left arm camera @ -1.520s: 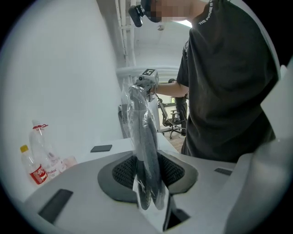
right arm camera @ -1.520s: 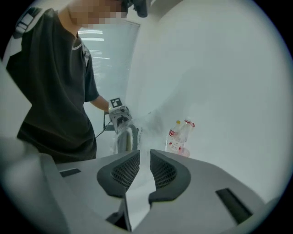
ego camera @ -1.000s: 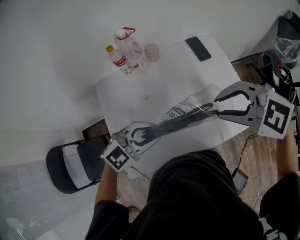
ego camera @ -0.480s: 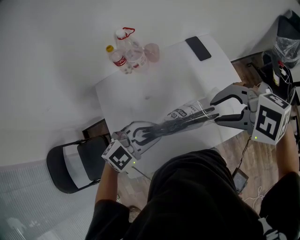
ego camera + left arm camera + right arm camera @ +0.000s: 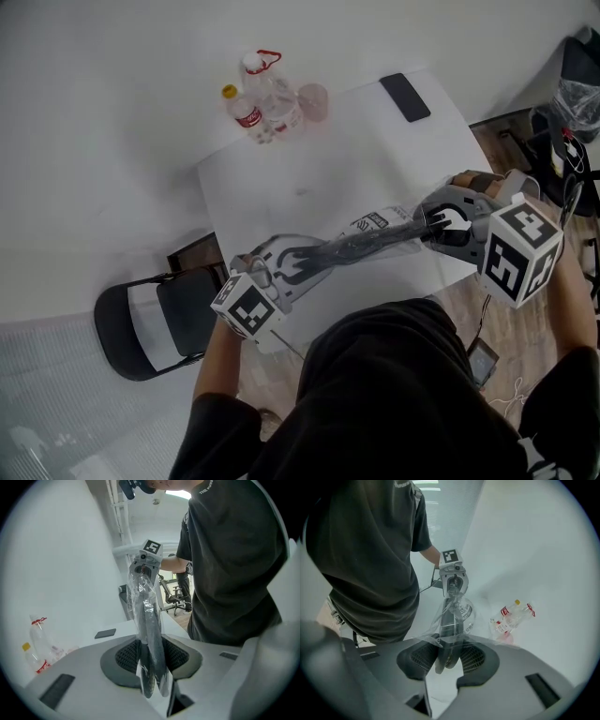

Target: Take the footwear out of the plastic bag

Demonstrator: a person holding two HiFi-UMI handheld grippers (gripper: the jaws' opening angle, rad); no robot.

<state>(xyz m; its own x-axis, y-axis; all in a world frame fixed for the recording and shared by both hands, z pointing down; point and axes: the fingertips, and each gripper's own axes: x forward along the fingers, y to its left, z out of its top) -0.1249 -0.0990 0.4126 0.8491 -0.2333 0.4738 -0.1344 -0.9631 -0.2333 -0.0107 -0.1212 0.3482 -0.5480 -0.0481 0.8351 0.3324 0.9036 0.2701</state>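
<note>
Dark flat footwear point(image 5: 361, 246) in a clear printed plastic bag point(image 5: 375, 223) hangs stretched between my two grippers above the white table point(image 5: 319, 169). My left gripper point(image 5: 296, 265) is shut on the near-left end. In the left gripper view the bagged footwear point(image 5: 149, 620) stands pinched between the pads, with the left gripper point(image 5: 151, 656) closed round it. My right gripper point(image 5: 433, 225) is at the right end, its jaws closing. In the right gripper view the pads of the right gripper point(image 5: 449, 656) press on the bagged footwear point(image 5: 449, 620).
Plastic bottles point(image 5: 258, 103) and a pink cup point(image 5: 314, 101) stand at the table's far left corner. A black phone point(image 5: 405, 97) lies at the far right corner. A black folding chair point(image 5: 155, 328) stands left of the table, and bags and cables sit on the floor at right.
My right gripper, open and just off the bag's right end before, has moved in to the left and closed round that end. The left gripper holds as before.
</note>
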